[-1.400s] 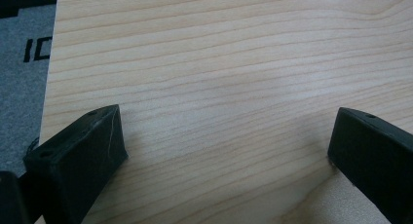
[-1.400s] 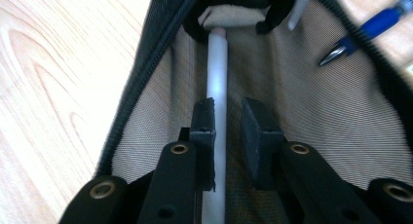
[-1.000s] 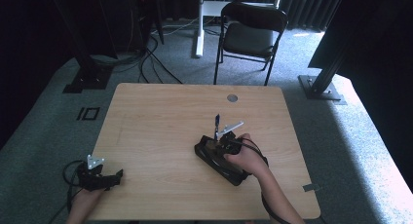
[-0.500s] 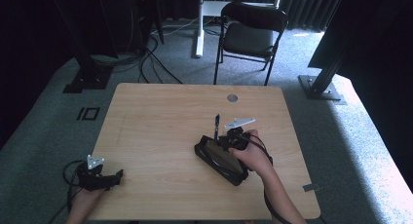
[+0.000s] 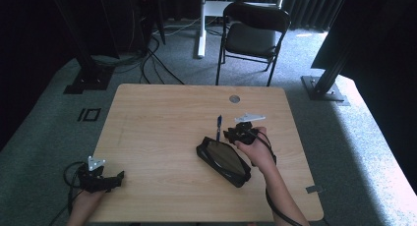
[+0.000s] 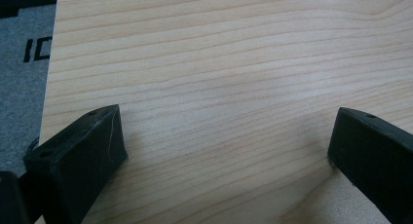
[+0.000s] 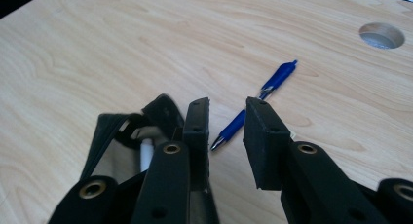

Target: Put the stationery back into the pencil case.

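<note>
Blue pen [image 7: 258, 100] – one; black pouch [image 5: 223, 157] – one; both jaws spread, just opening.

high view – overhead, facing forward-down | gripper views – close, low over table [image 5: 162, 118] | shared: tabletop

chair [image 5: 253, 37] behind table [image 5: 162, 118] | floor cables [image 5: 147, 59] | table grommet hole [image 5: 234, 98]

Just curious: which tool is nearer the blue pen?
Right. The right tool sits just beside the blue pen; the left tool rests far off at the table's near-left edge.
</note>
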Action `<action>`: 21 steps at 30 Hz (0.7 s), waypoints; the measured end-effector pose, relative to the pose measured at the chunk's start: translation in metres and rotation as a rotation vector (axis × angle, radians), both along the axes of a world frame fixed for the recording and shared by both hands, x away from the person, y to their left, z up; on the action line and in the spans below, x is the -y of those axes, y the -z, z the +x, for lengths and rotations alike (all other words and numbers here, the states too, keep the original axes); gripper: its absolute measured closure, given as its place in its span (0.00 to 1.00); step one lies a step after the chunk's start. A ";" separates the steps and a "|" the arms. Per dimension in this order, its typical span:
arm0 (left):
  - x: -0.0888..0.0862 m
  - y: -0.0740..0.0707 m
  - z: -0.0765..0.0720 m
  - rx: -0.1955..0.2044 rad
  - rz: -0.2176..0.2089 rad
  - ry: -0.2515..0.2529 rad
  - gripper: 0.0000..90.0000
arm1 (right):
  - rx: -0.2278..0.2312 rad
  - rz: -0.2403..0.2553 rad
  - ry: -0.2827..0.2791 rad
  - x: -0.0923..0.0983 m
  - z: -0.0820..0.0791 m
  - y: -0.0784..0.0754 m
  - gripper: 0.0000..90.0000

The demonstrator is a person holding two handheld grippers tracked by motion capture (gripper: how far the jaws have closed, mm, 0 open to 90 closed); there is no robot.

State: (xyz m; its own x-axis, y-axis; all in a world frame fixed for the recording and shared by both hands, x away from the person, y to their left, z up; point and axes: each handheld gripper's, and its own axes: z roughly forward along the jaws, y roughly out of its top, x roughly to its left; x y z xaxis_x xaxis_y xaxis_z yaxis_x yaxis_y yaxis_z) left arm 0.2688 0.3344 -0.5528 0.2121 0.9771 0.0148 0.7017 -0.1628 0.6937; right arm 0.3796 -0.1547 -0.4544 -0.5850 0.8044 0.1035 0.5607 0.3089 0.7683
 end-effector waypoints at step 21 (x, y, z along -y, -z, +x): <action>0.000 0.000 0.000 0.000 0.000 0.000 0.00 | -0.001 -0.005 0.132 0.013 0.032 0.012 0.72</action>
State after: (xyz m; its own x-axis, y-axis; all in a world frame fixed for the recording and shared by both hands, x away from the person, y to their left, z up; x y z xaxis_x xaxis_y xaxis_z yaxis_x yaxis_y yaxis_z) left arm 0.2688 0.3344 -0.5528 0.2124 0.9771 0.0148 0.7018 -0.1631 0.6934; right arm 0.4116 -0.1680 -0.4664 -0.4739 0.8749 0.0997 0.5974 0.2364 0.7663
